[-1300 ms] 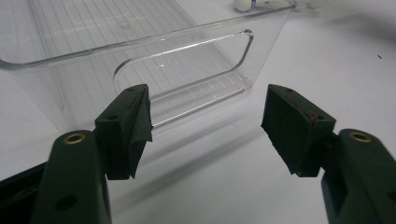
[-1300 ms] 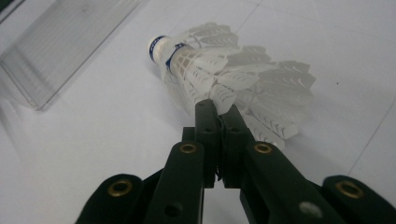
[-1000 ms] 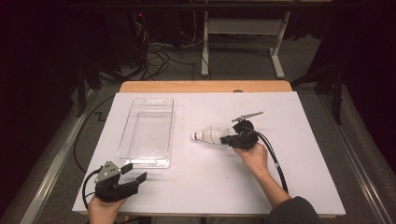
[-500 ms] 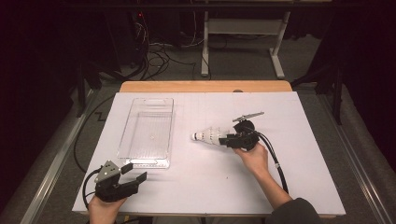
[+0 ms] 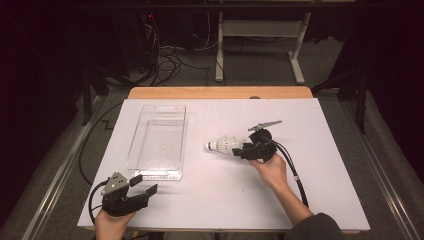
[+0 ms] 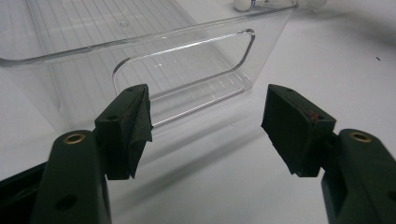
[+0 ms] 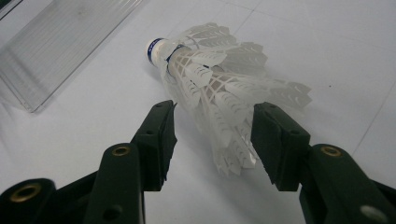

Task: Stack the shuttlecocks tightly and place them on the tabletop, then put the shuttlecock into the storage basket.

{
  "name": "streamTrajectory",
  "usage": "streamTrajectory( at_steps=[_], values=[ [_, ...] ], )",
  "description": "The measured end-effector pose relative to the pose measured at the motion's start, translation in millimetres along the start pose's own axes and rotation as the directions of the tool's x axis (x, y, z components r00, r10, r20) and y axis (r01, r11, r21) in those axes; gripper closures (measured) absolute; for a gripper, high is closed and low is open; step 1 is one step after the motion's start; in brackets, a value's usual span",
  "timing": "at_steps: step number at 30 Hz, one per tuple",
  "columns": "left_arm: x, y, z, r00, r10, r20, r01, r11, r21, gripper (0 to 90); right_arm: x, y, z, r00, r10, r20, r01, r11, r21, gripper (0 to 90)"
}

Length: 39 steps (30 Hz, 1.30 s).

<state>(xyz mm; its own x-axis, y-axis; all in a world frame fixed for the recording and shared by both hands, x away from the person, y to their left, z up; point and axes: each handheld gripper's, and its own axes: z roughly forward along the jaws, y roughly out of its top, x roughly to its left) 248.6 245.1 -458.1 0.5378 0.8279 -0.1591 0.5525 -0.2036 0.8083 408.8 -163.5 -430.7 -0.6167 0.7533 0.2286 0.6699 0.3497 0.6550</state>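
At the near left corner of the white desk, the left claw rests in the person's left hand, its jaws spread wide with nothing between them. In the left gripper view those jaws point at the near end wall of a clear plastic bin, just short of its cut-out handle, and do not touch it. From above, the clear plastic bin lies lengthwise on the left half of the desk, its near end just beyond the left claw.

To the right of the bin, near the middle of the desk, lies a white shuttlecock on its side. Its rounded cork tip points left toward the bin and its feathered skirt points right. In the right gripper view the shuttlecock rests on the desk with a blue band around the cork.

Further right, the right claw is held low over the desk by the right hand, its cable trailing toward the near right edge. Its jaws have just been opening. The skirt's wide end sits between them, and the pads stand off it on both sides, though the right one is very close to the feathers. The shuttlecock lies released, no longer pinched.
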Motion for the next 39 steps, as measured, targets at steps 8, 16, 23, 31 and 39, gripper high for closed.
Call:
streamTrajectory(
  at_steps=[8, 16, 23, 31, 39],
  values=[
    [0.1, 0.0, -0.2, 1.0000, 0.000, 0.001, 0.000, 1.0000, -0.001, 33.4, 1.5, 0.3, 2.1, 1.0000, -0.007, 0.003, 0.007, 1.000, -0.002, 49.8],
    [-0.5, 0.2, -0.7, 1.0000, 0.001, 0.001, -0.001, 1.0000, -0.002, 33.5, 3.4, 1.3, 3.4, 0.9999, -0.011, 0.006, 0.011, 1.000, -0.008, 49.5],
    [0.4, -0.3, -0.4, 1.0000, -0.004, 0.001, 0.004, 1.0000, -0.001, 33.4, 4.4, 2.7, 4.1, 0.9998, -0.019, 0.003, 0.019, 1.000, -0.007, 49.5],
    [-0.1, 0.4, -0.3, 1.0000, 0.000, 0.002, 0.000, 1.0000, -0.002, 33.4, 5.9, 4.1, 6.3, 0.9998, -0.020, 0.002, 0.020, 1.000, -0.005, 49.6],
    [-0.2, 1.3, -1.0, 1.0000, 0.005, 0.005, -0.005, 1.0000, -0.003, 33.5, 5.2, 6.2, 8.5, 0.9998, -0.020, 0.008, 0.020, 1.000, -0.007, 49.7]
  ],
)
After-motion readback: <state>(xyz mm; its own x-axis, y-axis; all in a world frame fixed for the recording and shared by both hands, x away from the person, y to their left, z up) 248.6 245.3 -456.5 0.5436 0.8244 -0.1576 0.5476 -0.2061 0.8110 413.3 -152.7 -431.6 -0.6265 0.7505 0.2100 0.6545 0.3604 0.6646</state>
